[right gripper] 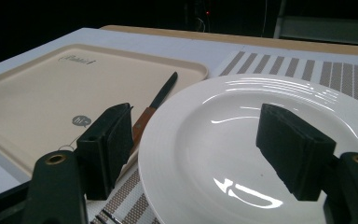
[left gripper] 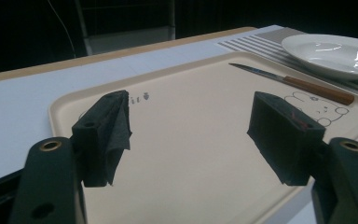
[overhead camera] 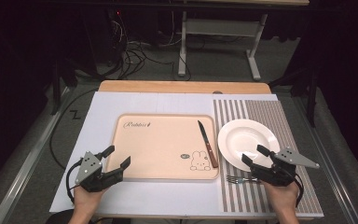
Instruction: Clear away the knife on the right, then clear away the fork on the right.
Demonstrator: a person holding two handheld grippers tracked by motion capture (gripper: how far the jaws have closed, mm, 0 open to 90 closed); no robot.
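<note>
A beige tray [overhead camera: 163,144] with a rabbit print lies in the middle of the table. A knife [overhead camera: 207,142] with a brown handle rests along the tray's right side, blade pointing away. To its right a white plate [overhead camera: 247,140] sits on a striped placemat [overhead camera: 270,114]. A fork [overhead camera: 238,179] lies on the mat just in front of the plate. My left gripper [overhead camera: 118,156] hovers open over the tray's front left corner [left gripper: 191,140]. My right gripper [overhead camera: 255,154] stands open at the plate's near rim [right gripper: 242,154], above the fork. Both hold nothing.
A white sheet [overhead camera: 102,112] covers most of the wooden tabletop. Beyond the far edge are a dark floor with cables [overhead camera: 130,51] and a white frame's legs [overhead camera: 182,42]. In the right gripper view the knife [right gripper: 156,105] lies beside the plate.
</note>
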